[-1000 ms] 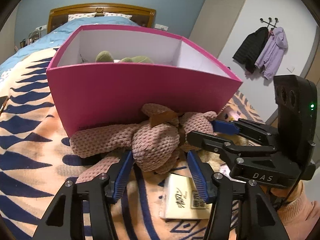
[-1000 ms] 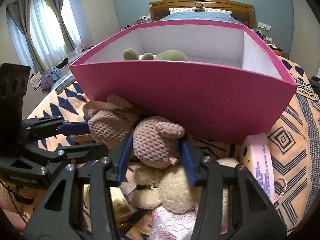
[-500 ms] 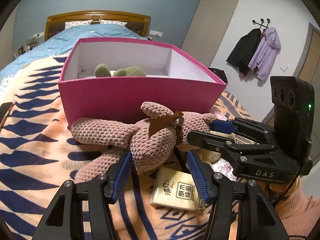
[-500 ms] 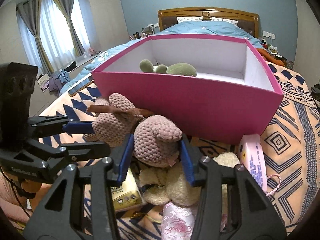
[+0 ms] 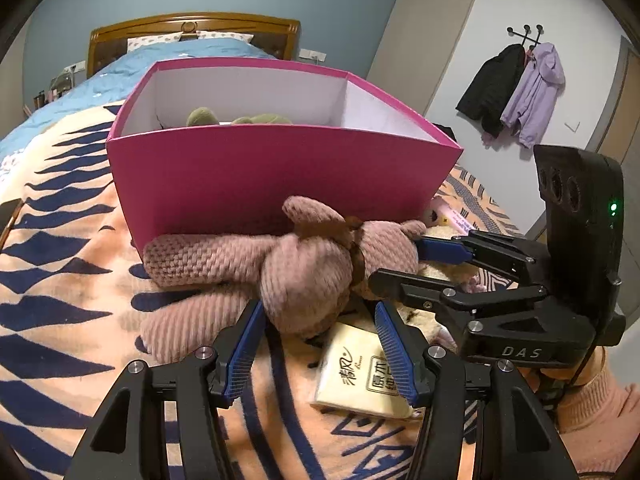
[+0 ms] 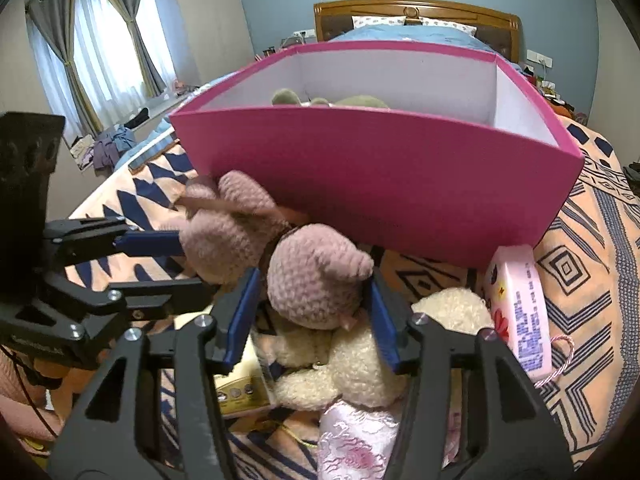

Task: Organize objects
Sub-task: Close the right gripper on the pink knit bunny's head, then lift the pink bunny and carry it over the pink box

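Note:
A pink knitted plush toy [image 5: 304, 284] lies on the patterned blanket against the front wall of a magenta box [image 5: 280, 176]. My left gripper [image 5: 320, 312] is shut on its body, arms and legs trailing left. In the right wrist view my right gripper [image 6: 314, 280] stands around the toy's head [image 6: 316, 280]. Its jaws are opening: a thin gap shows at the left pad and the ear brushes the right pad. The left gripper [image 6: 192, 264] comes in from the left there. A green plush [image 6: 360, 101] lies inside the box [image 6: 380, 176].
Under the toy lie a tissue pack [image 5: 360, 372], a cream plush [image 6: 360, 360], pink lace fabric [image 6: 356, 440] and a pink packet [image 6: 520, 312] by the box's right corner. The blanket [image 5: 60, 280] covers a bed with a wooden headboard. A sleeve [image 5: 592, 412] shows at lower right.
Half a second ago the box looked lower and farther; now it is nearer again. The toy stays between both grippers. The right fingers stand slightly wider around the head.

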`<action>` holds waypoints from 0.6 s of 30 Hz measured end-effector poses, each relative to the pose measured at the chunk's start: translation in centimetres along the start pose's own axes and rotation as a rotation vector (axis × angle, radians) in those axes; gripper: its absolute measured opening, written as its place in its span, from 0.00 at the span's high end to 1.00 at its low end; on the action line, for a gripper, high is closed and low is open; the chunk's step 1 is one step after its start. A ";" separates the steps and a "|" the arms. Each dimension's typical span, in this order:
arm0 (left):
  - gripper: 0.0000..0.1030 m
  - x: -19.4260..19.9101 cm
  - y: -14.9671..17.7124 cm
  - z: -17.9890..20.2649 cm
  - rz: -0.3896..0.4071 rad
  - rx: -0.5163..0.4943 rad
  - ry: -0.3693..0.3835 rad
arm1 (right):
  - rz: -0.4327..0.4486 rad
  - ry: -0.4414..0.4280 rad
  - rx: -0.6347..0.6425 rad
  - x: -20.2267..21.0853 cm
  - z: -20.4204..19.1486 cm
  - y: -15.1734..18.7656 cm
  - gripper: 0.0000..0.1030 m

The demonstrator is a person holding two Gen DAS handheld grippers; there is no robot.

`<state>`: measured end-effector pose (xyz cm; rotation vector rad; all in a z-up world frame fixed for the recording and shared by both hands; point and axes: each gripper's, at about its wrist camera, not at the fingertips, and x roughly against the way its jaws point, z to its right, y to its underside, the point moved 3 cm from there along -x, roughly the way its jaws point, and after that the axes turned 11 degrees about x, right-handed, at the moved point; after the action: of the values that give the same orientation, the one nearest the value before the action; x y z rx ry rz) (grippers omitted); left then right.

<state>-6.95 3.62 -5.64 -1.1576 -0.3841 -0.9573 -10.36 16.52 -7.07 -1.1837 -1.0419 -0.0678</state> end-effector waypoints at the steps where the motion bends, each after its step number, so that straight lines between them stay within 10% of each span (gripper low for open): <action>1: 0.44 0.0 -0.1 -0.2 0.000 0.002 -0.008 | -0.008 0.009 0.003 -0.2 0.0 0.1 0.47; 18: 0.46 0.8 -1.2 1.0 0.010 -0.018 0.021 | 0.051 0.003 -0.007 1.6 0.2 -0.3 0.54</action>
<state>-7.24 4.04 -4.01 -1.1646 -0.3532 -0.9650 -9.73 17.29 -5.78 -1.2154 -1.0085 -0.0331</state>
